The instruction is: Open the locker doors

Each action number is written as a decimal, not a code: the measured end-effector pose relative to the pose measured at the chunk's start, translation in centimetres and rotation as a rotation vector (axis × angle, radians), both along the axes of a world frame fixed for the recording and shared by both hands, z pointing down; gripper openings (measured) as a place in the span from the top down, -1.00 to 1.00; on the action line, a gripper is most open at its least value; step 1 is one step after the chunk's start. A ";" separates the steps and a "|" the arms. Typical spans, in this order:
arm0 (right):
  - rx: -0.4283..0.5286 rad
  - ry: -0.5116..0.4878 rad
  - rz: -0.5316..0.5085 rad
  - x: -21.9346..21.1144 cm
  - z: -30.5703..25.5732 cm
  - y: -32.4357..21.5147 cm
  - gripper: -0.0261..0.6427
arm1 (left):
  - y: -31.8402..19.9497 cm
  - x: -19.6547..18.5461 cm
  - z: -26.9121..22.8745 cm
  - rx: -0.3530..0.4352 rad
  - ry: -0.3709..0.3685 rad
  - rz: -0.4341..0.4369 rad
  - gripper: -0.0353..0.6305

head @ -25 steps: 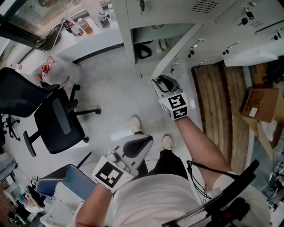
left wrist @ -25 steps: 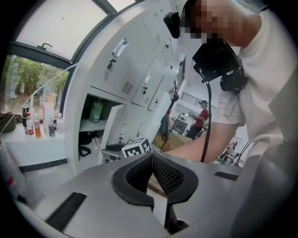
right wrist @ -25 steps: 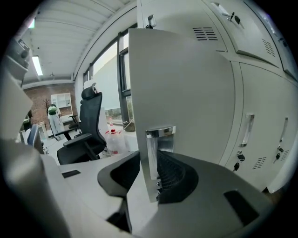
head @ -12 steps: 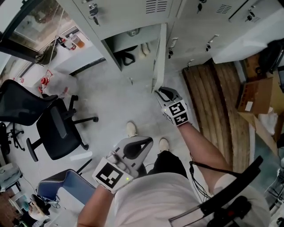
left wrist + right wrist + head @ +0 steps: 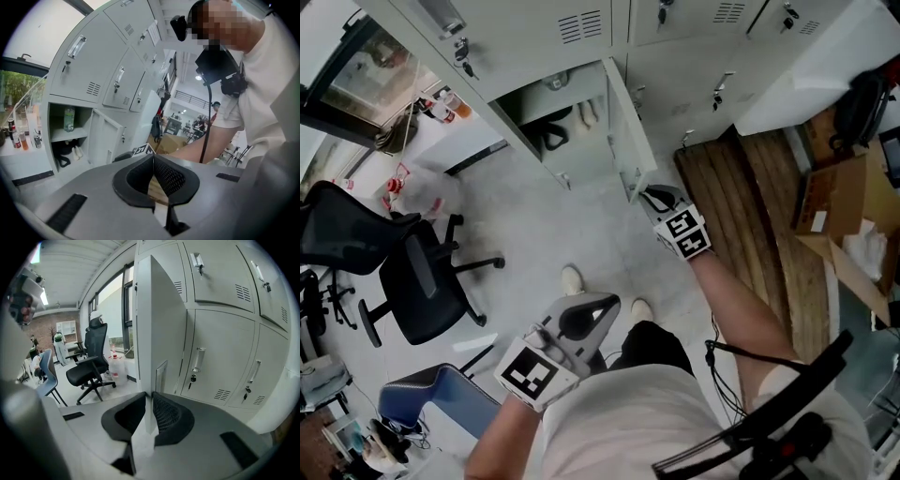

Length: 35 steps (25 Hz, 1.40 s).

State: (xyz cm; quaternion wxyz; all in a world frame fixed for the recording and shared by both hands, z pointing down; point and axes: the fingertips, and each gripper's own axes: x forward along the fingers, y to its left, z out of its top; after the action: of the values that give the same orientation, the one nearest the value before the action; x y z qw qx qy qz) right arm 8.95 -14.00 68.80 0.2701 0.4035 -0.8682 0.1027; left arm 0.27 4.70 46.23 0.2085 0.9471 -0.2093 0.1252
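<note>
The right tongs (image 5: 150,401) have just been narrowing, and they now pinch the free edge of the locker door (image 5: 157,324), which runs upright between the 2 pads. In the head view they sit at the near end of that edge, with the person's arm stretched out behind them. The left tongs (image 5: 152,160) are pressed together at the tips with nothing between them. They hang low by the person's waist, well apart from the lockers (image 5: 544,37).

The held door stands swung out from the bank, roughly square to its face. Beside it the open compartment (image 5: 553,112) shows a shelf with a bottle (image 5: 69,118), and pale shoes (image 5: 75,151) and a dark bag (image 5: 61,161) lie beneath. Just past the door, the right gripper view shows 2 closed doors (image 5: 220,357), each with an upright handle (image 5: 198,359) and a lock (image 5: 192,378) below it. More closed doors sit above. An office chair (image 5: 417,272) stands on the floor (image 5: 581,216) to the left, and wooden boards (image 5: 741,206) lie to the right.

The step in hand looks like drawing this 1 door open, and that seems nearly done, though most of the bank is still shut. The next move probably calls for carrying the edge a little further along its arc about the hinge and then parting the tongs to let go. After that the tongs would need to open wide enough to take the neighbouring handle squarely. Whether that door is locked cannot be told.
</note>
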 end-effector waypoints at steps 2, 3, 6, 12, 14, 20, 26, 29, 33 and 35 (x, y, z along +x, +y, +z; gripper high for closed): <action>-0.008 0.003 -0.002 0.7 -0.1 0.0 0.77 | 0.2 0.3 -0.5 0.006 -0.002 -0.006 0.86; -0.009 0.003 -0.001 1.1 -0.2 -0.1 0.77 | 0.2 0.4 -0.7 0.009 -0.005 -0.009 0.86; -0.010 0.012 0.003 2.1 0.0 -0.3 0.77 | 0.4 0.7 -1.2 0.023 -0.011 -0.017 0.86; -0.025 0.025 0.013 2.8 -0.1 -0.3 0.78 | 0.8 1.1 -2.0 0.046 -0.015 -0.030 0.86; -0.018 0.025 0.018 3.1 -0.1 -0.5 0.79 | 0.9 1.0 -2.2 0.052 -0.017 -0.035 0.86; -0.015 0.056 -0.012 3.8 -1.5 2.2 0.80 | 2.4 1.4 -3.7 0.070 -0.013 -0.023 0.86; 0.023 -0.010 -0.042 5.2 -9.3 7.8 0.83 | 3.7 3.8 -6.7 0.127 0.012 0.007 0.86; 0.056 -0.048 -0.024 7.0 -14.1 11.1 0.83 | 5.0 5.4 -8.2 0.148 0.025 0.011 0.86; 0.141 -0.120 0.002 9.0 -21.8 13.6 0.83 | 6.0 7.0 -10.6 0.175 0.050 0.009 0.86; 0.182 -0.149 0.011 9.7 -25.4 14.5 0.83 | 6.8 7.7 -11.5 0.165 0.072 0.023 0.86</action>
State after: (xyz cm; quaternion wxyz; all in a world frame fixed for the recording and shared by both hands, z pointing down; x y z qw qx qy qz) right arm 18.61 0.55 43.40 0.1664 0.4222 -0.8894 0.0549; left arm 7.94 11.46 34.69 0.1358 0.9673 -0.2003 0.0761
